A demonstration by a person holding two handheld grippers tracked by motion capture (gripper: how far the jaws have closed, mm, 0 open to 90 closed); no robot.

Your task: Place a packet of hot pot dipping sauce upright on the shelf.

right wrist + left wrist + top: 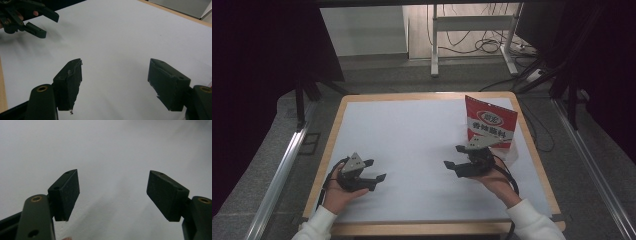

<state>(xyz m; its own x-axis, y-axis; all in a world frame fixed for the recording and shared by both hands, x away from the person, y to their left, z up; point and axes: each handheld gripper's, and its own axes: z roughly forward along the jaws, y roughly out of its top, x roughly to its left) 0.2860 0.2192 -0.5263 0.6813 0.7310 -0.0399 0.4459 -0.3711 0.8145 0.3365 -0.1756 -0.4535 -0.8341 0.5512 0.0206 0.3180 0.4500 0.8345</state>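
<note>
from the high view we see the left gripper (376, 170) low over the near left part of the table (412, 135), held in the person's left hand (339, 192), whose white sleeve (314, 225) comes in from the bottom edge. its jaws stand wide apart and point toward the middle of the white sheet, with nothing between them. a grey three-cornered plate (355, 162) sits on top of it. in the left gripper view the same left gripper (113, 195) shows its two black pads (67, 192) spread far apart over bare white surface; they hold nothing.

moving right across the high view, the middle of the table is plain white, framed by a wooden edge (329, 145).

further right we find the right gripper (454, 157), held in the right hand (497, 185) near the right side of the table. its jaws point left toward the table's centre and are also widely parted, gripping nothing. in the right gripper view the right gripper (115, 82) shows both pads (71, 82) far apart over the white sheet, their edges a little ragged, and the left gripper (43, 23) appears at the top left corner, apart from it.

just behind the right gripper stands a red packet (490, 121) with white and red printing, upright near the far right corner of the table. from the high view we cannot tell whether the gripper's plate touches the packet or only overlaps it in the picture.

beyond the table, a metal stand (472, 35) and loose cables (487, 46) lie on the floor.
</note>
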